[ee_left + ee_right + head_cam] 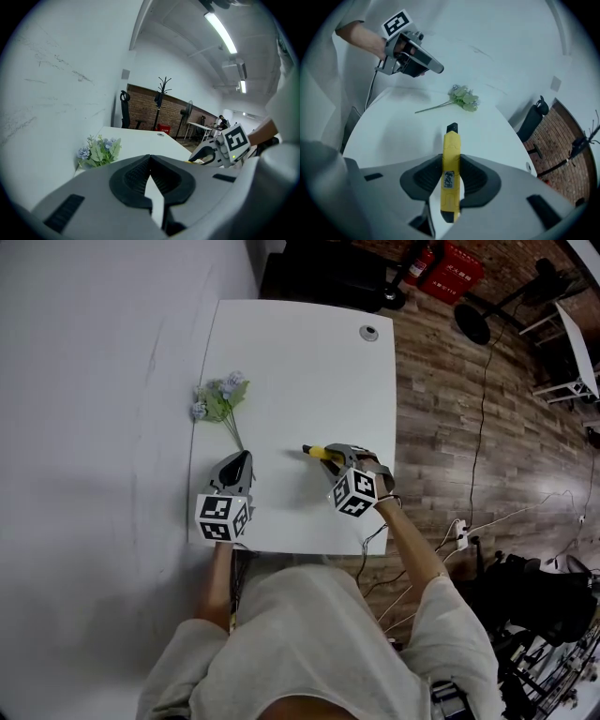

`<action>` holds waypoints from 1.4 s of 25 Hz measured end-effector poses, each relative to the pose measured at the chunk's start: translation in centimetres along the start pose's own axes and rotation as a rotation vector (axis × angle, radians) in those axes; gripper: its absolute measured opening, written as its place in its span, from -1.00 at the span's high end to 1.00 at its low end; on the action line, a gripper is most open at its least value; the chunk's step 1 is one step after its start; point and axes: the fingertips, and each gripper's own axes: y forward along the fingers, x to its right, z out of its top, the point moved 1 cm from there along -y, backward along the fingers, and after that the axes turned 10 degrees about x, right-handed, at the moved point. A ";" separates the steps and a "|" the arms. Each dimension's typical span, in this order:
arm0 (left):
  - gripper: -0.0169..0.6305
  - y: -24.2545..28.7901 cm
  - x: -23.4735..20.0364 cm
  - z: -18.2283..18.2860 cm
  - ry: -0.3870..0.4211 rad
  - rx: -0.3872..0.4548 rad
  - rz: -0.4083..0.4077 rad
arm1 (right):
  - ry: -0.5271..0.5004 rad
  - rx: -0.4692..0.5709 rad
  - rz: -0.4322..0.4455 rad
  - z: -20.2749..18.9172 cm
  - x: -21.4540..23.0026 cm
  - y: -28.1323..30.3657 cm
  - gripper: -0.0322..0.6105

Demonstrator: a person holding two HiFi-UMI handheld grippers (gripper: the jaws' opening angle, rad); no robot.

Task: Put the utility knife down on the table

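A yellow utility knife [451, 171] with a black tip is clamped between the jaws of my right gripper [451, 161], its tip pointing out over the white table [393, 140]. In the head view the utility knife [320, 452] sticks out leftward from the right gripper [339, 457], low above the table [300, 371] near its right edge. My left gripper [236, 468] hovers at the table's front left, its jaws closed together with nothing between them; the left gripper [149, 161] looks along the table toward the right one [220, 152].
A small bunch of artificial flowers [221, 401] lies on the table's left side, stem toward the grippers; the flowers [98, 151] are ahead-left of the left gripper. A round cable port [368, 332] sits at the table's far right corner. White wall at left, wooden floor at right.
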 end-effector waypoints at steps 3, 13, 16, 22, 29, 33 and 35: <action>0.93 -0.3 0.0 0.0 0.001 0.001 0.004 | -0.072 -0.030 0.041 -0.4 -0.4 0.6 0.55; 0.93 -1.1 -0.7 -0.2 0.001 -0.002 0.026 | -0.130 -0.112 0.145 -2.1 -0.8 3.4 0.55; 0.93 -1.3 -0.9 -0.3 0.000 -0.003 0.033 | -0.126 -0.129 0.165 -2.6 -0.9 4.1 0.55; 0.93 -1.3 -1.0 0.1 -0.001 0.003 0.036 | -0.118 -0.162 0.192 -3.3 -0.8 4.9 0.55; 0.93 -1.5 -1.2 0.4 0.001 0.008 0.044 | -0.123 -0.185 0.220 -3.9 -0.8 5.4 0.55; 0.93 -1.7 -1.5 0.6 0.002 0.012 0.052 | -0.134 -0.200 0.227 -4.3 -0.7 5.7 0.55; 0.93 -1.8 -1.7 0.8 0.003 0.013 0.056 | -0.133 -0.196 0.231 -4.2 -0.7 5.6 0.55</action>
